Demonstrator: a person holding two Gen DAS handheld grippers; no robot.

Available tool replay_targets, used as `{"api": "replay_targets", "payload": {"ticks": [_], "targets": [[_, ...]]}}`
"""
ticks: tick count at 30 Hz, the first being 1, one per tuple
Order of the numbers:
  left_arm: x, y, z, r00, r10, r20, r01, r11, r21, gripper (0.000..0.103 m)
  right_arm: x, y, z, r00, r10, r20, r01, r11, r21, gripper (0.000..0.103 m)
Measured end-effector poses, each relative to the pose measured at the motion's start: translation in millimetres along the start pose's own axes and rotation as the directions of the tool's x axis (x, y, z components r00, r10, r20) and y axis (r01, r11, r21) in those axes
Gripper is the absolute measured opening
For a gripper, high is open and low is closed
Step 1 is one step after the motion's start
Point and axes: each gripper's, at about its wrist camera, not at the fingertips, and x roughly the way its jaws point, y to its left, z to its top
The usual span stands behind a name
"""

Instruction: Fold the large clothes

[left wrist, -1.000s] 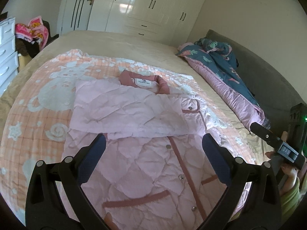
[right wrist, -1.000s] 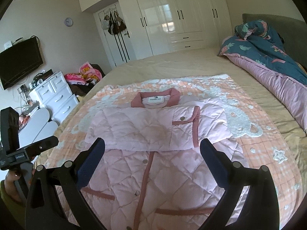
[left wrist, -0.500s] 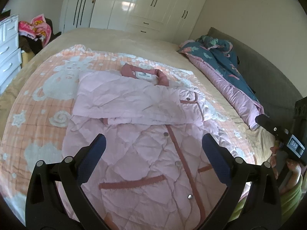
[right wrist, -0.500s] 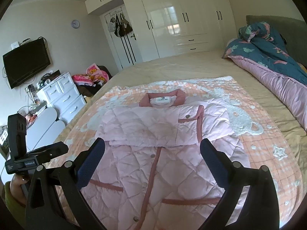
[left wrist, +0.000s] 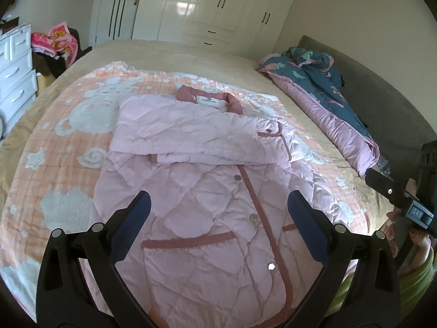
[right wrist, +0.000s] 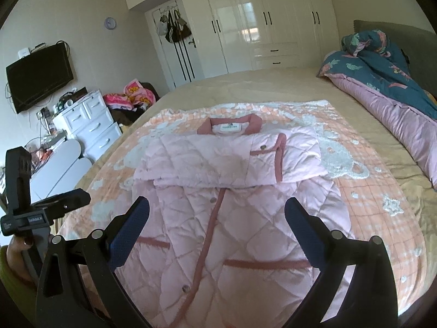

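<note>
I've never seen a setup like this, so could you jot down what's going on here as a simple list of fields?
garment: pink quilted jacket, front up, buttoned
fold state: sleeves folded across chest; lower half flat
surface: peach patterned blanket on bed
left claw: open, empty, above jacket hem
right claw: open, empty, above jacket hem
nearby: dark floral quilt at headboard, white wardrobe

A home bedroom

A wide bed [right wrist: 245, 87] with a rumpled duvet [right wrist: 382, 82], white built-in wardrobes [right wrist: 259, 27], a wall-mounted TV [right wrist: 38, 76], a white chest of drawers [right wrist: 90, 128] and bags hanging on the door [right wrist: 174, 30].
</note>
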Motion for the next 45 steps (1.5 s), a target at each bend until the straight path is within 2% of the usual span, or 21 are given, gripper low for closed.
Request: {"api": "replay_targets", "payload": {"ticks": [24,38,45], "targets": [[-3.8,3.7,-60.9,0.996,0.068,-0.056,-0.069,0.997,-0.032,0.094,-16.8,-26.1,-51.5,0.998,-0.004,-0.060,0.005,1.000,0.028,0.099],[0.4,11.4,-85.7,0.989,0.113,-0.095,-0.117,0.992,-0.040,0.094,-16.9,-62.5,-86.5,0.989,-0.069,-0.131,0.077,0.995,0.056,0.099],[3.3,28.5,-104.8,0.978,0.161,-0.134,-0.168,0.985,-0.043,0.094,-14.9,-87.5,-102.2,0.978,-0.112,-0.176,0.128,0.988,0.084,0.099]]}}
